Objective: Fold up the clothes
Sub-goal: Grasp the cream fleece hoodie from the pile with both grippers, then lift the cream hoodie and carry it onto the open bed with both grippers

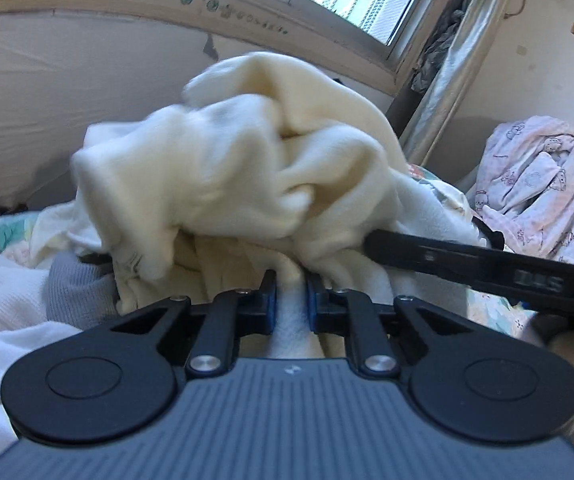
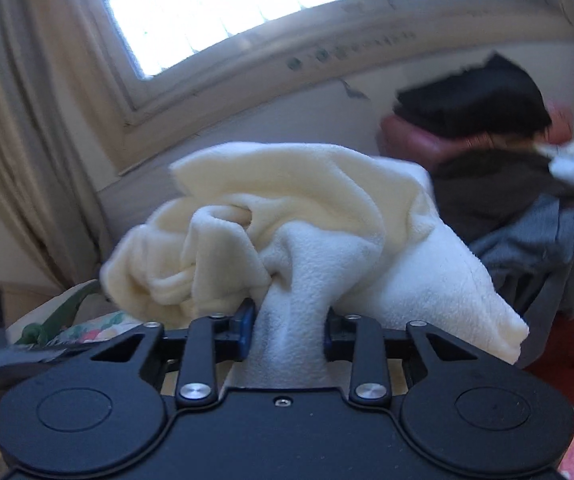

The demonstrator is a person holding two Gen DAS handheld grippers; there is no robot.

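Both grippers grasp the crumpled cream fleece garment (image 1: 239,168): left gripper (image 1: 291,296) pinches a thin fold, right gripper (image 2: 289,320) a thicker bunch, above the bed's clothes pile. Best lift and spread apart to find edges

- one cream fleece garment (image 1: 239,168)
- two tongs: left tongs (image 1: 291,292), right tongs (image 2: 289,328)
- one patterned pink garment (image 1: 543,184)
- one window (image 2: 223,8)
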